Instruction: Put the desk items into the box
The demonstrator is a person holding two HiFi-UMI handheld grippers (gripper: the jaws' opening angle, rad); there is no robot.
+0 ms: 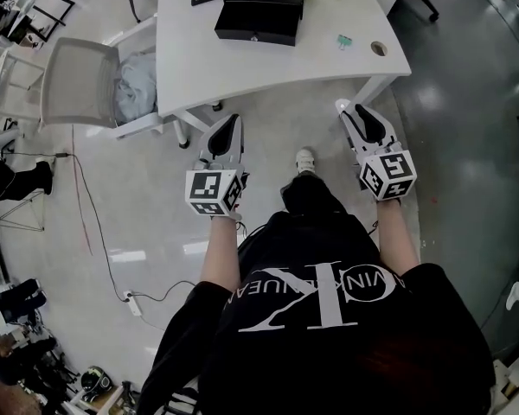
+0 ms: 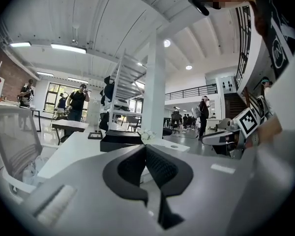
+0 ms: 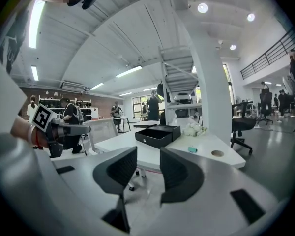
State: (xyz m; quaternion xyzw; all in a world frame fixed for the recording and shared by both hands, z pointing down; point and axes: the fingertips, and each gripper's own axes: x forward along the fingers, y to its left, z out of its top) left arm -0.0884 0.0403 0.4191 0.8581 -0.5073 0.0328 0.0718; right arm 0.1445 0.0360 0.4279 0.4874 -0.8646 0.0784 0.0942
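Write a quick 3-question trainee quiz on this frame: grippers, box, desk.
1. True or false: the right gripper has its fingers apart with nothing between them.
2. Fill in: the left gripper has its fingers ___.
3. Pick one: the black box is A) held by the left gripper, B) standing on the white desk, C) held by the right gripper.

Key: 1 true; 2 together, holding nothing; 3 B.

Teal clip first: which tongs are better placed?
Likely right. The teal clip lies on the right part of the desk, ahead of the right tongs, whose jaws stand apart. The left tongs are shut and farther from it.
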